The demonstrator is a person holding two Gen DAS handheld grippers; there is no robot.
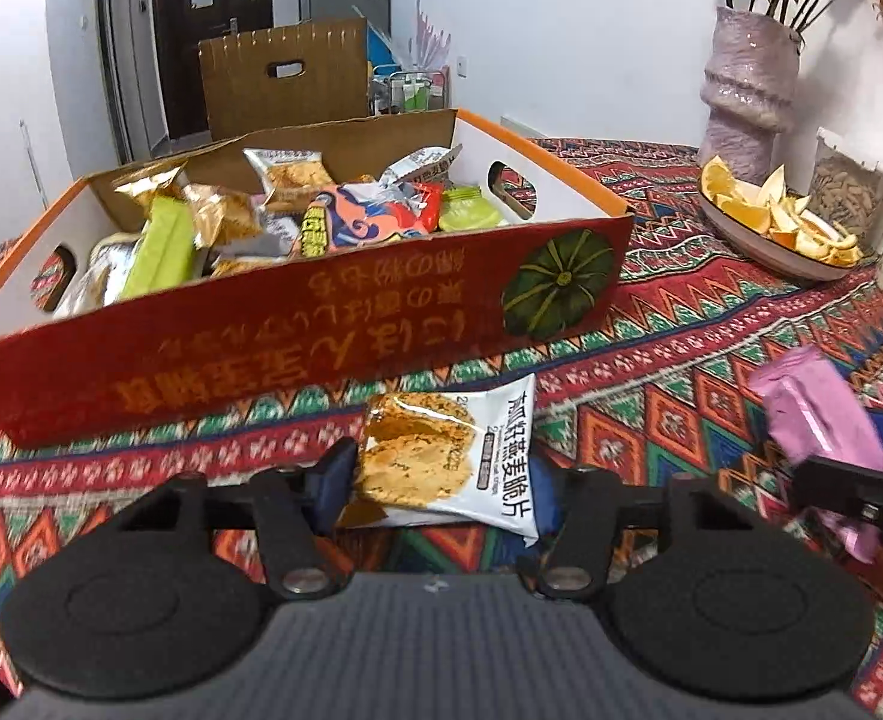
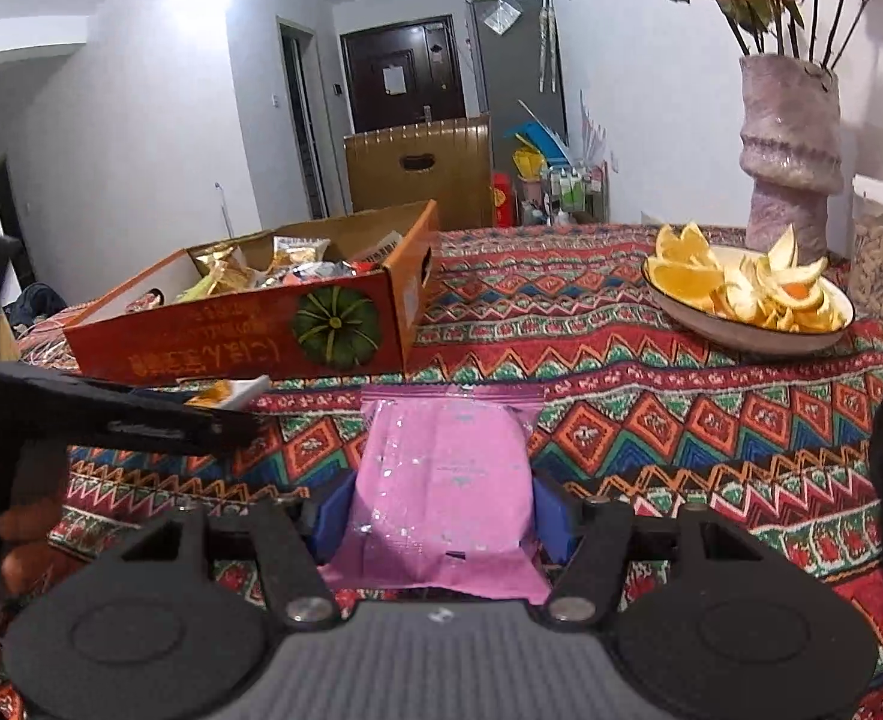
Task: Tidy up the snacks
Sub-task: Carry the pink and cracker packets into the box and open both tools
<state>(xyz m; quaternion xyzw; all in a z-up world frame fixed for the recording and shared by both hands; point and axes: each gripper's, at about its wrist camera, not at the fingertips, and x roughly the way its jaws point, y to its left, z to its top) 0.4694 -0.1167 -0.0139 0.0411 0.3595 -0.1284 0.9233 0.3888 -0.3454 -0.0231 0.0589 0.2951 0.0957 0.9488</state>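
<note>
Patterned tablecloth, pink packet's print unreadable

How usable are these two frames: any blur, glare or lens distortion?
Left wrist view: strong fisheye bending, dark corners; the pink packet at the right edge is motion-smeared, while the cracker packet in the left tool reads sharp. Right wrist view: same curvature; sparkly glare on the pink packet, a blurred dark bar crossing the left side, the box a little soft.
</note>
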